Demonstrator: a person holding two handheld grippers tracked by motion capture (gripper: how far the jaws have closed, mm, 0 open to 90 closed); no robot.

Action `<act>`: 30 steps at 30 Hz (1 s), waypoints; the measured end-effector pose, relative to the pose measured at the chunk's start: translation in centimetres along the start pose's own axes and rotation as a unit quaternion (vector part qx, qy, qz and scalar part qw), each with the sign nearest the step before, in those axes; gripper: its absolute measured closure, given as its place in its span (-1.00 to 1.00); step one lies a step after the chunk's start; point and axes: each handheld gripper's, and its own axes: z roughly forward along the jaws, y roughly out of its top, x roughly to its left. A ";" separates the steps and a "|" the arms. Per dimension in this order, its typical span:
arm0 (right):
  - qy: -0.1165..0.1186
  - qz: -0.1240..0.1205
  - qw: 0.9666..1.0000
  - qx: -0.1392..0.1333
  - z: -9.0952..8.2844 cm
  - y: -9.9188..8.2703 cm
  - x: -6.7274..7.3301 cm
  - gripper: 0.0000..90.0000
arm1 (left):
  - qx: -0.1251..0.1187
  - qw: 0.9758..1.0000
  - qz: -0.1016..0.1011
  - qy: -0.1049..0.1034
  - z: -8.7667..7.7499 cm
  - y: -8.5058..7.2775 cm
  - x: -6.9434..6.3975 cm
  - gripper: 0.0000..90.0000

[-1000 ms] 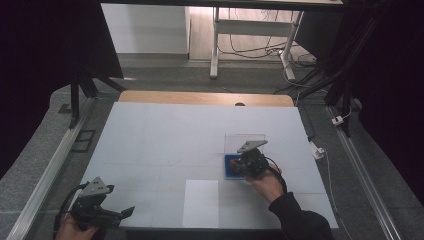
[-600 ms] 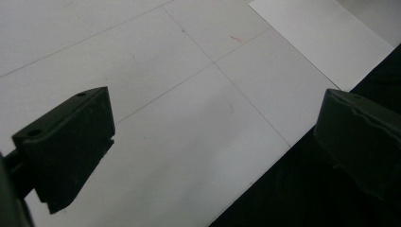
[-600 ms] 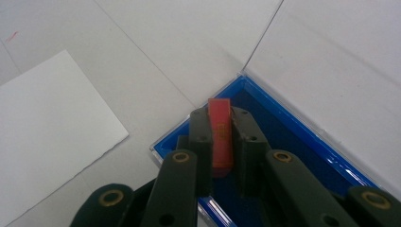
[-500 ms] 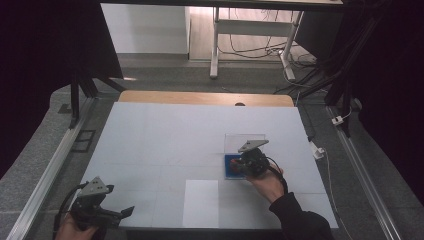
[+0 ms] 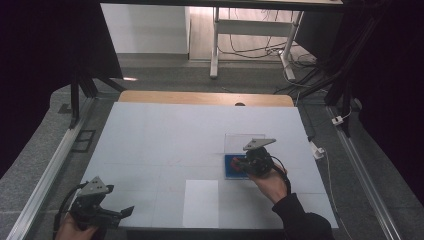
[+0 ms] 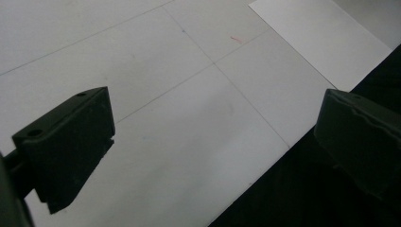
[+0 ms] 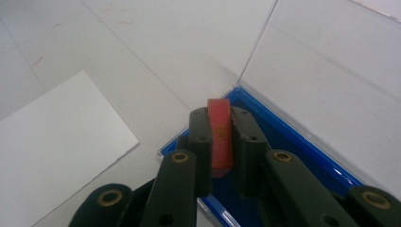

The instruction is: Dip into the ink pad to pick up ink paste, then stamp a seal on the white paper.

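At the near left corner of the surface (image 5: 165, 130), a hand holds the left claw (image 5: 122, 212) low over the white top. Its two black jaws stand spread wide with nothing between them; in the left gripper view they frame bare white board crossed by thin pencil lines, and the dark edge of the surface cuts across the lower right. A faint short red mark shows on the board farther off, too small to read as writing.

Just beyond that, near the front edge and about midway across, a white sheet of paper (image 5: 201, 202) lies flat. It is blank.

To the right and a little farther, the person's right hand (image 5: 269, 181), in a dark sleeve, holds the right claw (image 7: 220, 142). Its jaws are pressed in on a small red block (image 7: 220, 137), pinching it by its two broad faces so that it stands on edge between the pads. The block carries some small marking on its narrow face, but it is too blurred to read. The block hangs just over the near corner of a shallow blue tray (image 7: 302, 151), the base of a small case.

Behind the tray, the case's clear plastic lid (image 7: 331, 80) stands open, tilted up and back from the far edge. No label shows on it.
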 end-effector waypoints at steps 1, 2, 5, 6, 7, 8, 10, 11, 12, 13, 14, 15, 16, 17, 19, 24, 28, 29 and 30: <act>0.001 -0.001 1.000 -0.001 -0.1 0.0 0.0 0.79 | 0.000 1.000 0.000 0.000 0.0 0.0 0.0 -1.00; 0.002 -0.002 1.000 -0.002 -0.2 0.0 0.1 0.79 | 0.001 1.000 0.000 -0.001 0.0 0.0 0.0 -1.00; 0.005 -0.002 1.000 -0.005 -0.5 0.1 0.2 0.78 | 0.004 1.000 0.001 0.000 0.0 0.0 0.0 -1.00; 0.006 -0.003 1.000 -0.006 -0.6 0.1 0.2 0.78 | 0.004 1.000 0.001 0.000 0.0 0.0 0.0 -1.00; 0.007 -0.003 1.000 -0.008 -0.7 0.1 0.3 0.78 | 0.004 1.000 0.001 0.000 0.0 0.0 0.0 -1.00; 0.009 -0.003 1.000 -0.008 -0.8 0.1 0.4 0.78 | 0.003 1.000 0.000 0.000 0.0 0.0 0.0 -1.00; 0.014 -0.005 1.000 -0.013 -1.1 0.1 0.6 0.78 | 0.003 1.000 0.000 0.000 0.0 0.0 0.0 -1.00; 0.014 -0.005 1.000 -0.013 -1.1 0.1 0.6 0.78 | 0.002 1.000 0.000 0.000 0.0 0.0 0.0 -1.00; 0.016 -0.006 1.000 -0.013 -1.2 0.1 0.7 0.78 | 0.002 1.000 -0.001 0.000 0.0 0.0 0.0 -1.00; 0.018 -0.007 1.000 -0.013 -1.2 0.2 0.8 0.78 | 0.001 1.000 -0.001 -0.001 0.0 0.0 0.0 -1.00; 0.019 -0.010 1.000 -0.014 -1.3 0.1 0.9 0.78 | 0.001 1.000 -0.001 0.000 0.0 0.0 0.0 -1.00; 0.020 -0.009 1.000 -0.012 -1.4 0.1 1.1 0.78 | 0.001 1.000 -0.001 0.000 0.0 0.0 0.0 -1.00; 0.021 -0.012 1.000 -0.012 -1.5 0.1 1.2 0.79 | 0.001 1.000 -0.001 -0.001 0.0 0.0 0.0 -1.00; 0.025 -0.013 0.999 -0.016 -1.7 0.1 1.4 0.78 | 0.001 1.000 -0.001 0.000 0.0 0.0 0.0 -1.00; 0.028 -0.013 0.999 -0.017 -1.8 0.1 1.5 0.79 | 0.001 1.000 -0.001 0.000 0.0 0.0 0.0 -1.00; 0.037 -0.019 0.999 -0.021 -1.9 0.1 2.1 0.78 | 0.000 1.000 -0.001 0.001 0.0 0.0 0.0 -1.00; 0.041 -0.031 0.998 -0.019 -1.9 0.3 2.6 0.78 | 0.000 1.000 -0.002 0.000 0.0 0.0 0.0 -1.00; 0.041 -0.034 0.998 -0.019 -1.9 0.3 2.8 0.78 | 0.000 1.000 -0.002 0.000 0.0 0.0 0.0 -1.00; 0.041 -0.034 0.998 -0.019 -1.9 0.3 2.8 0.78 | 0.000 1.000 -0.002 0.000 0.0 0.0 0.0 -1.00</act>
